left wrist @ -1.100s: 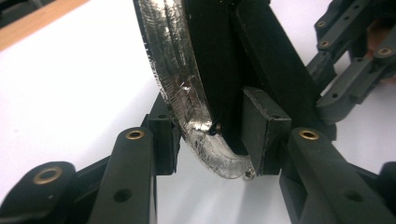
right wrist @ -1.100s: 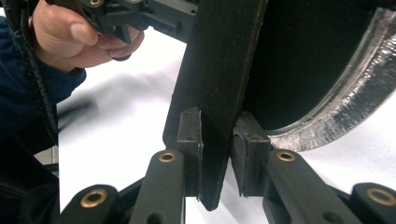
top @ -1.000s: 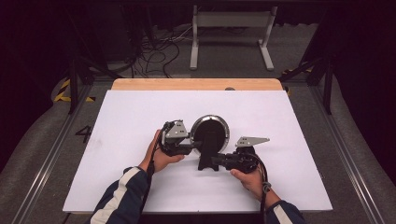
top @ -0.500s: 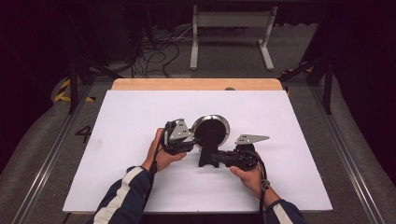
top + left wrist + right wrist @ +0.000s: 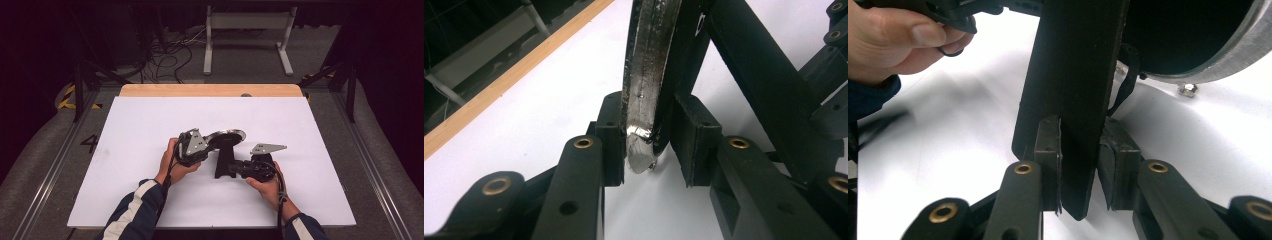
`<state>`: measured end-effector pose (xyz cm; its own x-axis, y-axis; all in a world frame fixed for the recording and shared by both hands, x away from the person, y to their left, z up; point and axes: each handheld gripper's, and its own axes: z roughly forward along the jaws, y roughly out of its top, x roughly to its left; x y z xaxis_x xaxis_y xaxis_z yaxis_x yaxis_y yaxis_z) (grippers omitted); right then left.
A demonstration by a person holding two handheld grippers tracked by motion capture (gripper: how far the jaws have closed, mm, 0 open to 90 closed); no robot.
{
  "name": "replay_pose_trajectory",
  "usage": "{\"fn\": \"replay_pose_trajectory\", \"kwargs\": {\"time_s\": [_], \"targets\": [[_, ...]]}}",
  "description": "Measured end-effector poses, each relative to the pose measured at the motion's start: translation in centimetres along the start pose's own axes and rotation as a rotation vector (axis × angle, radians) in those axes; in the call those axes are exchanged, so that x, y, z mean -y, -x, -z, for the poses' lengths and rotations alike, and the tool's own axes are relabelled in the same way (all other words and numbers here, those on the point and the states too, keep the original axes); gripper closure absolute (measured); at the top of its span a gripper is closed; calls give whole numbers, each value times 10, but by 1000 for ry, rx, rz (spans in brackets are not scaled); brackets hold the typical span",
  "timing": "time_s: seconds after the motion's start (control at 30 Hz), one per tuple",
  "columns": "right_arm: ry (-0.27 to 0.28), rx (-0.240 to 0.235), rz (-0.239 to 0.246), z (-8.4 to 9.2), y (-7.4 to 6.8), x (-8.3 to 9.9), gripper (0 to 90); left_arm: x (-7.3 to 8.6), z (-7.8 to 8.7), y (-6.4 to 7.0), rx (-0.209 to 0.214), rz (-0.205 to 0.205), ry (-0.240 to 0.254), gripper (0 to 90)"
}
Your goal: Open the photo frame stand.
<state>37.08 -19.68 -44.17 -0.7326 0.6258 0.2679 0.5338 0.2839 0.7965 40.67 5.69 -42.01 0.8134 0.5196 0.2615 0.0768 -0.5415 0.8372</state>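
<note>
A round disc with a silver rim (image 5: 227, 136) sits on top of a black stand (image 5: 222, 162) at the middle of the white table; it is tipped nearly flat. My left gripper (image 5: 212, 142) has the disc's rim (image 5: 644, 75) between its jaws. Those jaws have just been closing, and both pads (image 5: 613, 135) now bear on the rim. My right gripper (image 5: 229, 168) reaches in from the right, shut on the stand's flat black upright (image 5: 1073, 65). Its jaws have just eased open slightly, with the upright still between them. The disc (image 5: 1198, 40) hangs over it.
The white table top (image 5: 150, 125) has a wooden strip (image 5: 210, 90) along its far edge. A small nut (image 5: 1188, 90) sticks out under the disc's rim. The hand on the left gripper (image 5: 893, 40) is close beside the stand. Cables and a white frame (image 5: 245, 30) lie on the floor beyond.
The disc has tipped from facing up at the camera to lying nearly flat on its stand. Both hands have stayed in place.
</note>
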Motion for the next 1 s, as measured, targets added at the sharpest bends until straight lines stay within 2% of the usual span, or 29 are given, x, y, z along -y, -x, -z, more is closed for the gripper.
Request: {"fn": "replay_pose_trajectory", "kwargs": {"time_s": [0.5, 0.77, 1.0], "targets": [[3, 5, 0, 0, -1, 0, 730, 0, -2, 1, -26, -25, 0, 673], [-16, 11, 9, 0, -3, 1, 733, 2, -3, 3, -42, -38, -7, 669], [-46, 53, 57, -4, -8, 3, 713, 4, -2, 8, -36, -48, -3, 672]]}}
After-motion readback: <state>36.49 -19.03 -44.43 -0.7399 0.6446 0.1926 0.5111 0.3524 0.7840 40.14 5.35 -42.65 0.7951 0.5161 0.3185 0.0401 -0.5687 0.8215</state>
